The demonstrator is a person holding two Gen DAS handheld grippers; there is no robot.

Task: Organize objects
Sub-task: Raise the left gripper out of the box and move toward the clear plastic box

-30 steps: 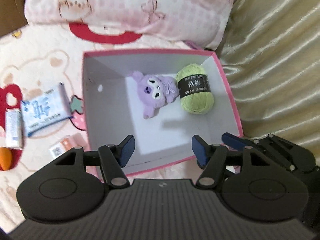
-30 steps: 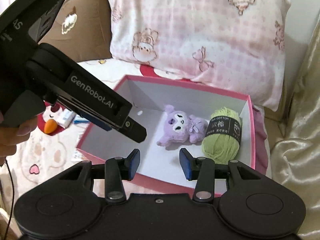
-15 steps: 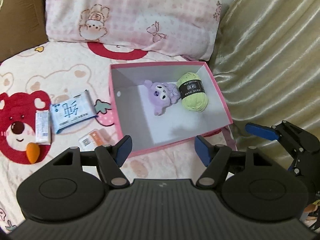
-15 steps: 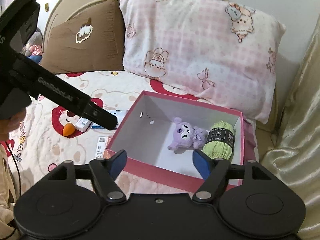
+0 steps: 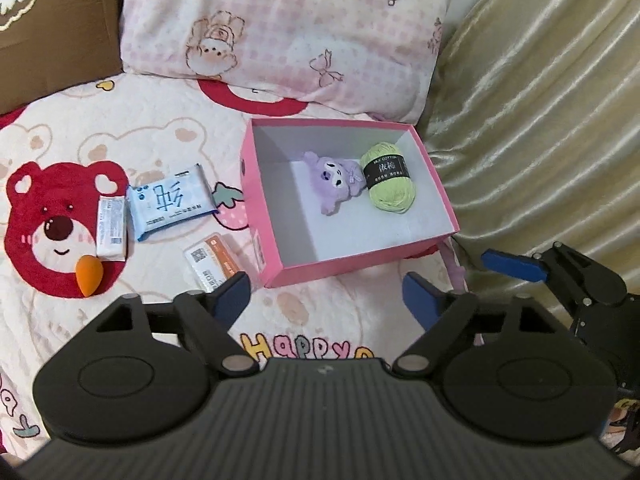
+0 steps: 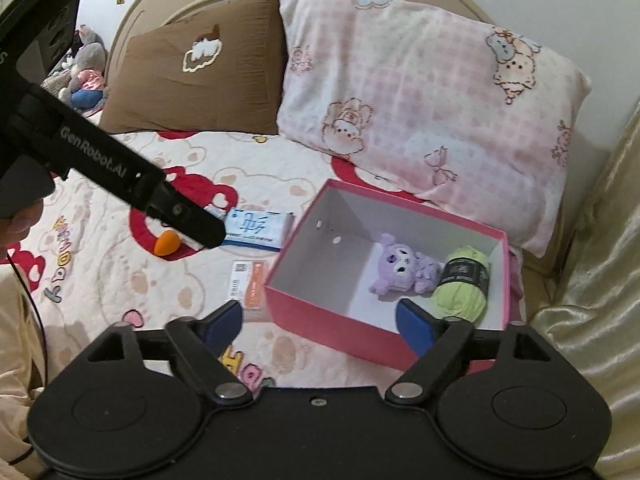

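Opening with nothing between them, both fingers (image 5: 230,296) hover near the pink box (image 5: 356,270).

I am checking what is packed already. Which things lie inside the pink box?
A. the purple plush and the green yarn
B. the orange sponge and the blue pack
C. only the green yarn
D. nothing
A: the purple plush and the green yarn lie side by side in the box; the rest lies on the bed.

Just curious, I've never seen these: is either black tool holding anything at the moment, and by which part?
Nothing is held. The left tool and right tool have nothing between their opening jaws.
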